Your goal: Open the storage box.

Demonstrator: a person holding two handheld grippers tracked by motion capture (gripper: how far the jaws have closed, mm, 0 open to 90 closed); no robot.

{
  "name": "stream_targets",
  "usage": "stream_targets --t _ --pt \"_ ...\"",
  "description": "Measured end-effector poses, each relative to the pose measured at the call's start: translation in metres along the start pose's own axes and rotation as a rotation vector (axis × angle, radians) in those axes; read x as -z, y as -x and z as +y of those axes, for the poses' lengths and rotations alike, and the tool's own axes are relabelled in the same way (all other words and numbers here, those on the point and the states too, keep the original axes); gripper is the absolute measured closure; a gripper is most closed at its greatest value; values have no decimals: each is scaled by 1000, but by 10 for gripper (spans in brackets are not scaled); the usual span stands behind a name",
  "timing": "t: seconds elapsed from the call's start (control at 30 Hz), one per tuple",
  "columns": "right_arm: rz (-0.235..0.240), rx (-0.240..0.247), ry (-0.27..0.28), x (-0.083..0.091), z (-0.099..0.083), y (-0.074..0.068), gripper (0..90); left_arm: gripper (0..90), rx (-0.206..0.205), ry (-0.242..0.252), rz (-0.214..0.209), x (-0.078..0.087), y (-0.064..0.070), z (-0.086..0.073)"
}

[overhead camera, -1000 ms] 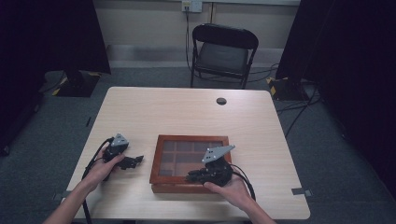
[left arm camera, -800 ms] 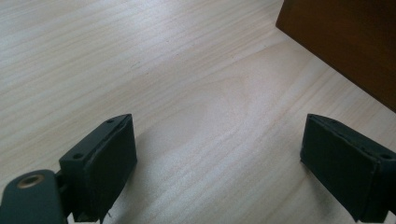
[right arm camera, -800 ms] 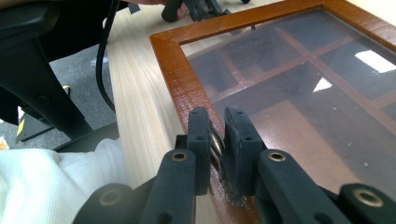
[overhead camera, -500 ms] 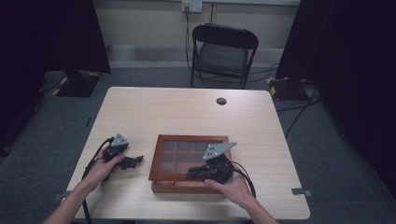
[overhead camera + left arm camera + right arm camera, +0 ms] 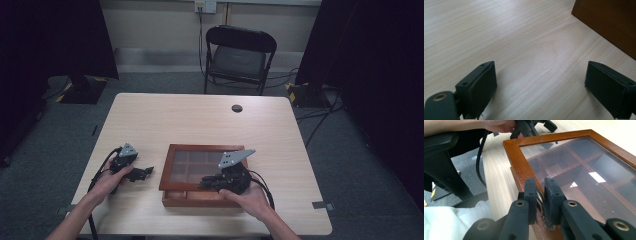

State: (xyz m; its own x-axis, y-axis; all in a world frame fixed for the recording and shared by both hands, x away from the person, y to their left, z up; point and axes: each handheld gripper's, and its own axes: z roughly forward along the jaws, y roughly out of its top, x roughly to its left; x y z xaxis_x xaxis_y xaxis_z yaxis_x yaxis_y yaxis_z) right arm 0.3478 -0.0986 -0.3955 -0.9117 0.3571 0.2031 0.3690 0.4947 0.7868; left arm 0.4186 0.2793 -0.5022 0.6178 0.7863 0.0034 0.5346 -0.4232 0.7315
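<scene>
A brown wooden box (image 5: pixel 165 174) with a glass lid over several compartments lies near the table's front edge. My right gripper (image 5: pixel 205 184) is at the lid's front rim. In the right gripper view this gripper (image 5: pixel 540 188) is shut on a small metal clasp (image 5: pixel 547 224) fixed to the lid's frame (image 5: pixel 516 160). To the left of the box, my left gripper (image 5: pixel 145 173) rests low over the table, and it shows again as the far gripper (image 5: pixel 532 125). My left gripper (image 5: pixel 541 91) stands open over bare wood, and a corner of the box (image 5: pixel 609 22) is ahead on the right.
A small black round thing (image 5: pixel 237 108) sits near the table's far edge. A black folding chair (image 5: pixel 240 55) stands behind the table (image 5: pixel 190 120). Cables trail from both grippers off the front edge.
</scene>
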Motion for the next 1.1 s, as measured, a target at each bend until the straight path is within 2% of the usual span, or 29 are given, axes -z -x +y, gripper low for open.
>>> stream_targets --t 1.1 --pt "-11 10 41 15 25 6 816 98 -4 0 2 0 0 0"
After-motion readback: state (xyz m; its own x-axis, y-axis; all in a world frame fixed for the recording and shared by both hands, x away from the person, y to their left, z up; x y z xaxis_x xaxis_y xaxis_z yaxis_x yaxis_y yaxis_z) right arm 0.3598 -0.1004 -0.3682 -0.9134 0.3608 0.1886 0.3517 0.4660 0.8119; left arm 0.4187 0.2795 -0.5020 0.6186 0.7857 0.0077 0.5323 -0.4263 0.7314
